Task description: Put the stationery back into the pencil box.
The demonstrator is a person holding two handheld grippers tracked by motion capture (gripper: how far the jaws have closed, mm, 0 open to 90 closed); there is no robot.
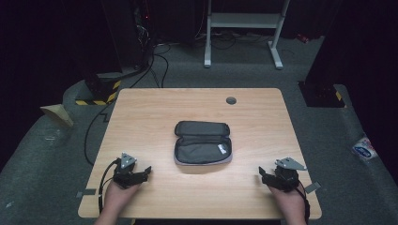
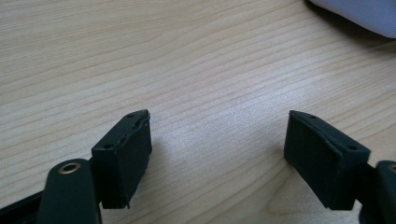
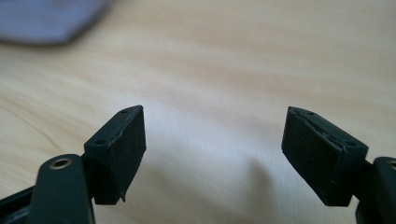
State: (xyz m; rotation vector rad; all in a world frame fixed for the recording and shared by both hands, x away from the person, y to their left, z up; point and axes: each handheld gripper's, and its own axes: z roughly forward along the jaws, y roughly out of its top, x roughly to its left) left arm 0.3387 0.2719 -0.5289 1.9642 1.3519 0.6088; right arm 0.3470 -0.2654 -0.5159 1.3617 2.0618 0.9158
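A dark grey zip pouch (image 1: 202,143) lies open in the middle of the wooden table (image 1: 155,108), lid folded back, with a small white label inside. My left gripper (image 1: 145,171) rests low near the front left of the table, pointing right toward the pouch; its jaws stand open over bare wood (image 2: 217,140). My right gripper (image 1: 263,174) sits near the front right, pointing left, also open with nothing between its pads (image 3: 212,144). A grey corner of the pouch (image 2: 359,14) shows at the top right of the left gripper view, and blurred at the top left of the right gripper view (image 3: 46,21).
A round grey cable port (image 1: 231,100) sits near the table's far edge. Beyond the table stand a white desk frame (image 1: 244,33) and dark equipment with cables (image 1: 136,47) on grey carpet. A plastic packet (image 1: 363,149) lies on the floor at right.
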